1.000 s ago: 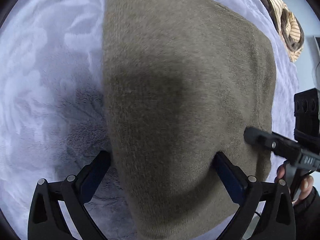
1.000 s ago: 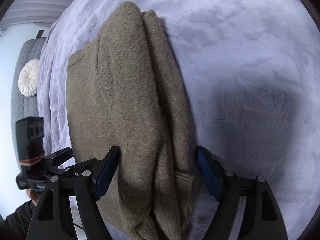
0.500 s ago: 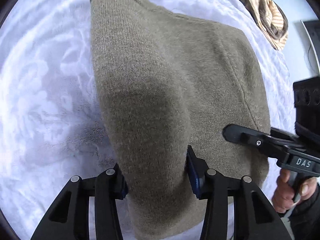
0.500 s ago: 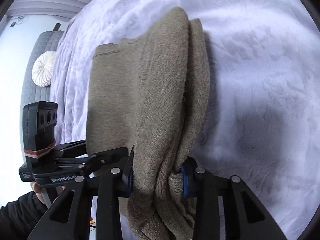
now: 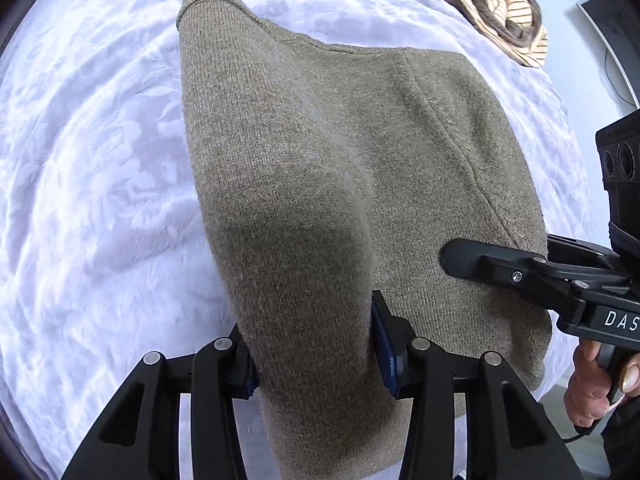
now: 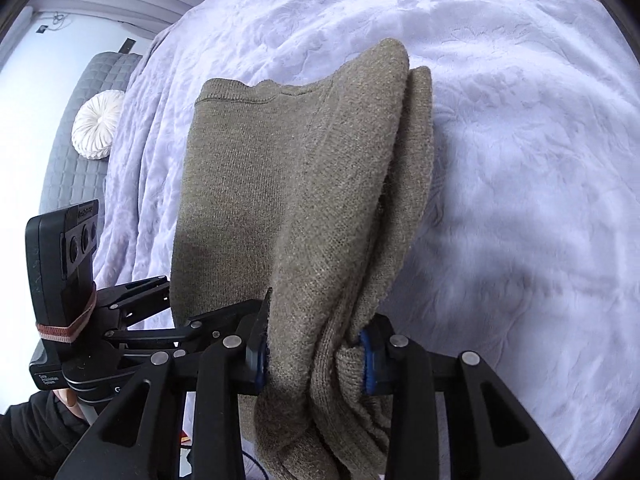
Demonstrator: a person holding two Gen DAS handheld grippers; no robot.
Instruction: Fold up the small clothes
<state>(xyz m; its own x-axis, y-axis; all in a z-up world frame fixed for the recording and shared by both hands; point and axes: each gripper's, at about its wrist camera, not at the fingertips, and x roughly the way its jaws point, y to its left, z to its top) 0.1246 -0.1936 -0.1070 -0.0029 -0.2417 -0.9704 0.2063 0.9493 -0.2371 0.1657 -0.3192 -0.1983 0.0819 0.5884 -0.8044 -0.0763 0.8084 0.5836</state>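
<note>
Olive knit sweater (image 5: 340,184) pinched by left gripper (image 5: 316,364) and right gripper (image 6: 316,356), both clamped on bunched fabric; layers, possibly unevenly caught, could slip, skewing the fold.

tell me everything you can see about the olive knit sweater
The sweater is a fuzzy olive-brown knit with a ribbed edge at its far end and a curved seam down one side. It is folded lengthwise into layers, the near end bunched. Its near edge is pinched at two spots: the left claw is shut on one, the right claw on the other, where the layers gather thickly. The far end rests on the white textured bedspread.
</note>
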